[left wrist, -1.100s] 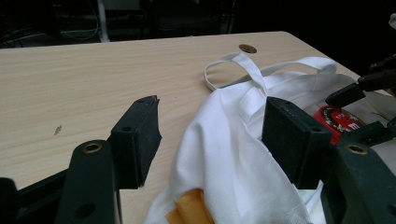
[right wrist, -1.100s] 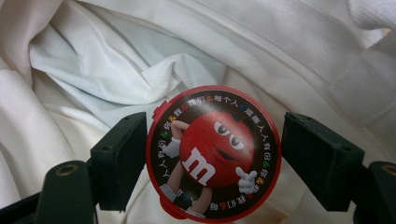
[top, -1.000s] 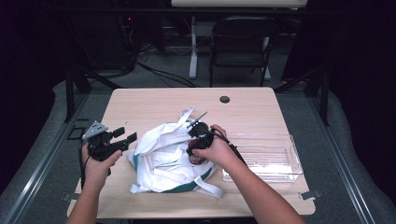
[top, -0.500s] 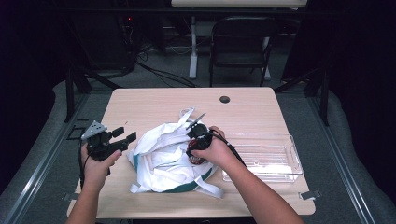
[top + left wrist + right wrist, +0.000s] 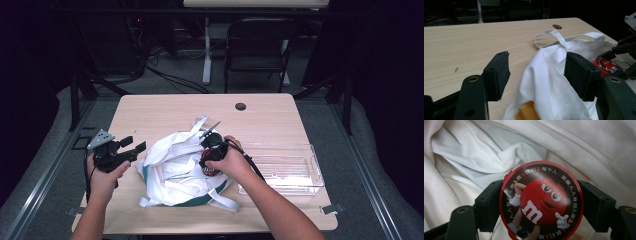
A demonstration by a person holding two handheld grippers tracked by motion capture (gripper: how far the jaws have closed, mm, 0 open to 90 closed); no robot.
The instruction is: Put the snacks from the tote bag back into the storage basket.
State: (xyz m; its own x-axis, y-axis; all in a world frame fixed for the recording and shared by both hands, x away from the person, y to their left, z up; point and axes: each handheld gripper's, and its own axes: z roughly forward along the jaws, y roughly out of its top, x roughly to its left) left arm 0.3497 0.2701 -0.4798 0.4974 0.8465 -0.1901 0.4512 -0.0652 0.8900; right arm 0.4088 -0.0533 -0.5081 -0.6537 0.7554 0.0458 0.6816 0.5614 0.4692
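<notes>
Nearest, the person's two forearms come up from the table's near edge. At the left, the left gripper (image 5: 131, 145) hovers over the pale wooden table (image 5: 165, 110), just beside the left edge of the crumpled white cloth bag with green trim (image 5: 172, 170). Its jaws stand released, and a fold of the bag rises between them without being pinched, as the left gripper view (image 5: 536, 75) shows. To the right, the right gripper (image 5: 212, 160) points down onto the bag. It is grasping a round red tin with a cartoon candy figure on its lid (image 5: 541, 201); both pads sit against the tin's rim, having just closed in a little on it, and white cloth lies all around behind it. The tin (image 5: 208, 165) rests near the middle of the bag. Just right of that hand lies a clear plastic rectangular tray (image 5: 300, 172). Farther off, a small dark round grommet (image 5: 240, 106) sits near the table's far edge, and beyond it a black folding chair (image 5: 257, 47) stands on the floor.
</notes>
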